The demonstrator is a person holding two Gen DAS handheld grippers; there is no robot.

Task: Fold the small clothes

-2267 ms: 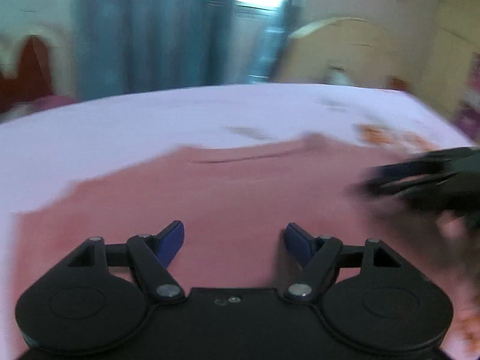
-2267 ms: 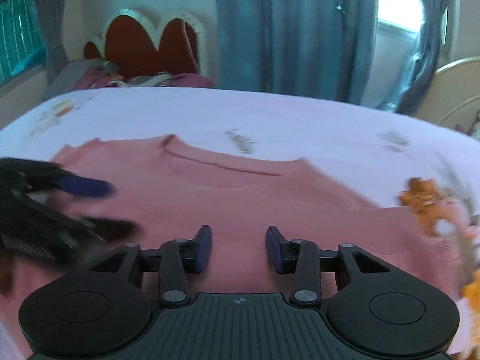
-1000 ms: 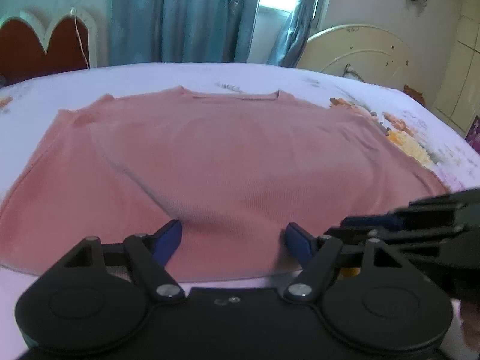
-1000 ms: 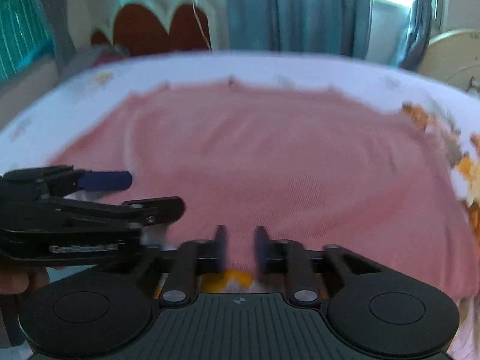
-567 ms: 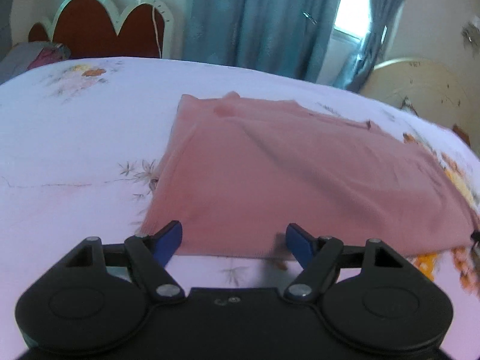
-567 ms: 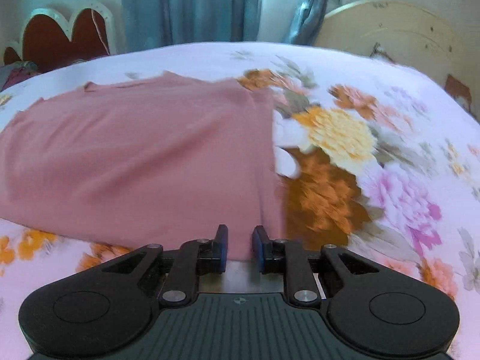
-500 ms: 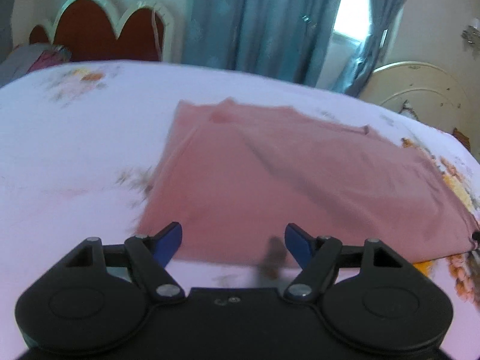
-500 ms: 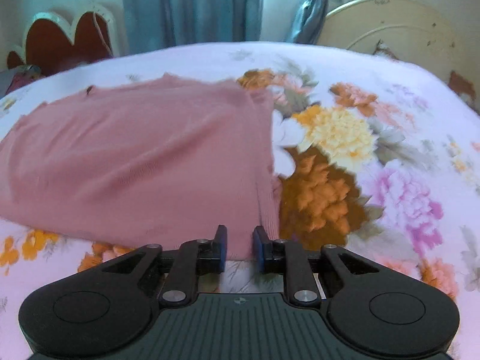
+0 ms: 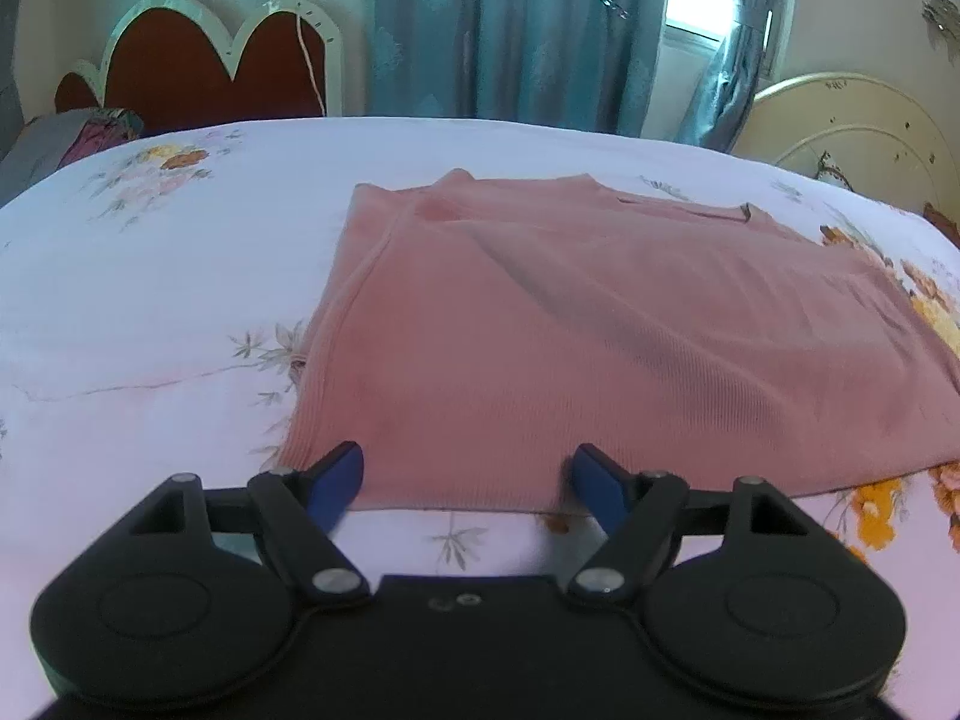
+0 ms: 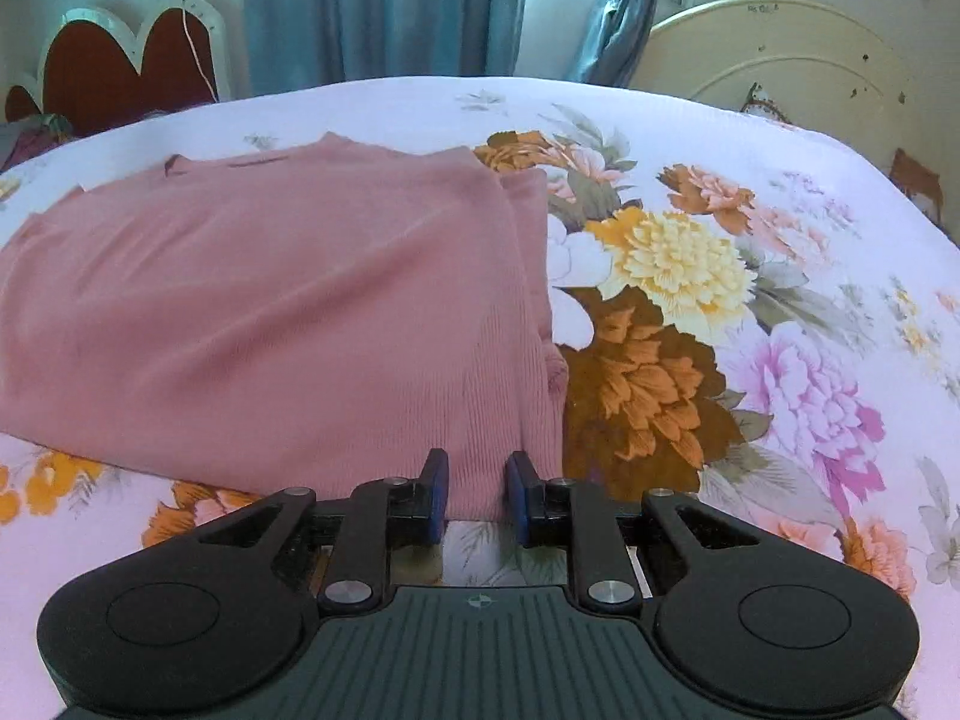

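The pink top (image 9: 576,330) lay flat on the bed (image 9: 150,276), seemingly soft and light, best taken at its near hem corners, where the left hand-held gripper (image 9: 465,477) stood wide open and the right hand-held gripper (image 10: 477,489) narrowly open, both holding nothing.

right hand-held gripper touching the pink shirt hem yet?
Cannot tell. In the right wrist view the right hand-held gripper straddles the pink shirt hem, jaws narrowly parted, but neither contact nor a gap shows plainly.

Pink top (image 9: 600,348): fine-ribbed matt knit cloth; bedsheet (image 10: 780,276): smooth printed cloth w/ florals; fingers (image 9: 336,483): matt blue plastic.
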